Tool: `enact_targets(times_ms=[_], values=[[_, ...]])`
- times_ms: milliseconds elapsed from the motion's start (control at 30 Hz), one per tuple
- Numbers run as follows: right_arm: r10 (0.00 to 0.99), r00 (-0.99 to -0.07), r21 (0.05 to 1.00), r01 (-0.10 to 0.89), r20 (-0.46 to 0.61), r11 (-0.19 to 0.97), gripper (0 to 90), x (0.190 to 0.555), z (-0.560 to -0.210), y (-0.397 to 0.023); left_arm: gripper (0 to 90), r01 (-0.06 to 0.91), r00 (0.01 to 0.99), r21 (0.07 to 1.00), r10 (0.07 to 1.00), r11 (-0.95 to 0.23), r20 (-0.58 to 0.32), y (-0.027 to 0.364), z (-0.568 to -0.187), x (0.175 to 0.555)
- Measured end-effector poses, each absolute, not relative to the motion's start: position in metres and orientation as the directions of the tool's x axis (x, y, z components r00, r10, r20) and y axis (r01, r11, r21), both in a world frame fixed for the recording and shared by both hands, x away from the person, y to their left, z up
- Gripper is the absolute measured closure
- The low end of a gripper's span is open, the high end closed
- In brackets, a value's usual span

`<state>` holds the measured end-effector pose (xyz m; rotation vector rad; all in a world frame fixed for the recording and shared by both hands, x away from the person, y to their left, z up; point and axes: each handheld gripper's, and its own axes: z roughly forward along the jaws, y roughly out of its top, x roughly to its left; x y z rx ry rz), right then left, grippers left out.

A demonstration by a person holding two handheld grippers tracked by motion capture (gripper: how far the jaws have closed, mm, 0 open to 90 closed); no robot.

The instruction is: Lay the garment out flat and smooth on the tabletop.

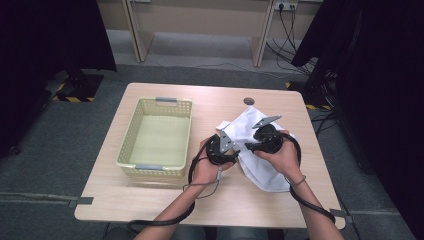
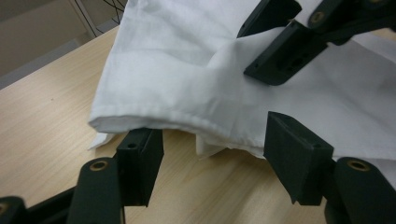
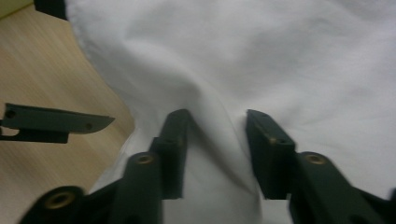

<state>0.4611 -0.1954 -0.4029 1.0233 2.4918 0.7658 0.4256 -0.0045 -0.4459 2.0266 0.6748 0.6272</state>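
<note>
While the white cloth [image 1: 252, 145] lies spread and rumpled on the right part of the wooden table [image 1: 150, 200], the yellow plastic basket [image 1: 131, 145] sits to its left with nothing in it. From above, the left gripper [image 1: 235, 147] and the right gripper [image 1: 250, 146] meet at the cloth's near left edge.

Looking along the left gripper [image 2: 212, 154], its jaws stand open at the folded hem of the cloth [image 2: 177, 70], one on each side, and they do not press it.

Looking along the right gripper [image 3: 217, 149], a raised fold of cloth [image 3: 299, 60] stands between its jaws. They are partly closed around it, but I cannot tell if they pinch it yet.

The cloth is not folded neatly or put in the basket, so most of the work is probably left.
</note>
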Motion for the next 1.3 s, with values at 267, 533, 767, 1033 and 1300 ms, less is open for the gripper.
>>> enact_targets(times_ms=[267,533,767,1033,1300], values=[[0.730,-0.682,0.627,0.547,-0.051,0.555,88.8,0.460,-0.394,-0.203,37.5,0.224,0.728,0.858,0.665,-0.462,0.168,-0.006,-0.447,0.427],[0.743,-0.669,0.698,0.545,0.028,0.465,88.7,0.460,-0.366,-0.229,38.5,0.231,0.739,0.856,0.656,-0.462,0.154,-0.007,-0.448,0.432],[0.768,-0.636,0.738,0.555,0.079,0.384,88.9,0.466,-0.351,-0.249,39.5,0.242,0.750,0.846,0.645,-0.476,0.149,-0.009,-0.453,0.434],[0.785,-0.596,0.769,0.578,0.169,0.273,88.9,0.477,-0.339,-0.273,38.2,0.233,0.750,0.841,0.641,-0.489,0.164,-0.016,-0.451,0.440],[0.781,-0.569,0.765,0.613,0.256,0.196,88.9,0.482,-0.341,-0.287,34.4,0.184,0.760,0.847,0.619,-0.499,0.200,-0.029,-0.441,0.447]])
